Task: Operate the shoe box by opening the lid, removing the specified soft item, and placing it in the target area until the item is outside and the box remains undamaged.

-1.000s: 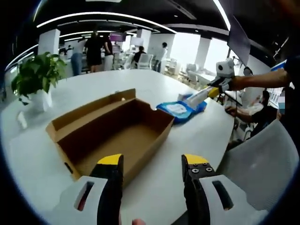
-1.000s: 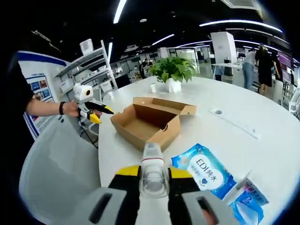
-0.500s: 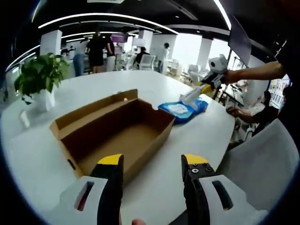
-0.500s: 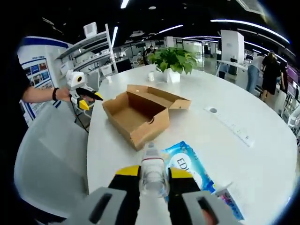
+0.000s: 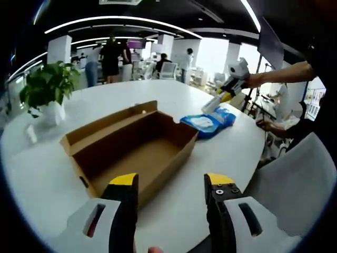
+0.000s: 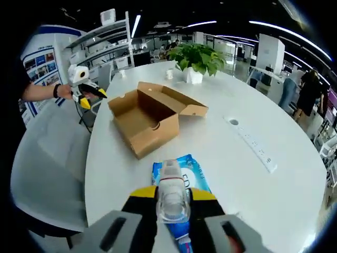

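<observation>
The brown cardboard shoe box [image 5: 131, 142] lies on the white table with its lid folded back, and I see nothing inside it. My left gripper [image 5: 171, 182] hovers open just in front of its near end. My right gripper [image 6: 171, 196] is shut on a whitish translucent item [image 6: 170, 176], held in the air above a blue wipes pack [image 6: 195, 174]. From the left gripper view, the right gripper [image 5: 226, 92] with that item [image 5: 211, 105] hangs over the blue packs [image 5: 202, 122] beyond the box. The right gripper view shows the box [image 6: 145, 118] and the left gripper [image 6: 87, 97] further off.
A potted plant [image 5: 47, 87] stands on the table behind the box. A white power strip [image 6: 258, 150] lies across the table to the right. Grey chairs [image 5: 295, 184] [image 6: 45, 168] sit at the table edge. People stand far off in the office.
My right gripper has risen with the whitish item, from touching the blue packs to well above them. The left gripper has hardly moved and stays open.
</observation>
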The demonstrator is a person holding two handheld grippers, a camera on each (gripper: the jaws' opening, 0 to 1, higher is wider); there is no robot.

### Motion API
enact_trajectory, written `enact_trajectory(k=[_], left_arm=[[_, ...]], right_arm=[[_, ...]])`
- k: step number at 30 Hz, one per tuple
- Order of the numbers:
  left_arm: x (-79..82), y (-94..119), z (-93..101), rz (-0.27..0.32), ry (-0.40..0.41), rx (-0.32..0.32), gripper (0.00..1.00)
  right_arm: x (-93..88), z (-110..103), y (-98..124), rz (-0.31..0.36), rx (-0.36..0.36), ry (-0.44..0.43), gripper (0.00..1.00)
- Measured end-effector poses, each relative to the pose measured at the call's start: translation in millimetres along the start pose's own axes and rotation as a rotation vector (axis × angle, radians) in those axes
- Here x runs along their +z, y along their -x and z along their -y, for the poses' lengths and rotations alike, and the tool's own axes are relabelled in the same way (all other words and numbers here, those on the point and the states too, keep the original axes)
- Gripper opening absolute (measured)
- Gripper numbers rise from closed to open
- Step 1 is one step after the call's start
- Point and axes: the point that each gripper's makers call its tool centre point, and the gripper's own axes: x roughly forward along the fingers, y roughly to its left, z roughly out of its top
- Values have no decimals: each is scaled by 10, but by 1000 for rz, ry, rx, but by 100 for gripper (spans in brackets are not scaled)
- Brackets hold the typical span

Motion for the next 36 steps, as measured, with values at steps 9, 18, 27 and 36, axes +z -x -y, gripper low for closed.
enact_trajectory(k=[9,18,27,36], left_arm=[[-55,36,-19,-5,9,11,51],[-92,71,-32,-9,16,20,51],[-119,90,-60,-12,20,29,51],[-162,84,-63,-19,24,30,51]], right_arm=[[8,215,-21,-58,-5,51,17],[-51,405,-64,-119,-11,82,17],[-127,662,-84,-174,-19,113,17],[-212,816,-96,-222,-34,133,17]])
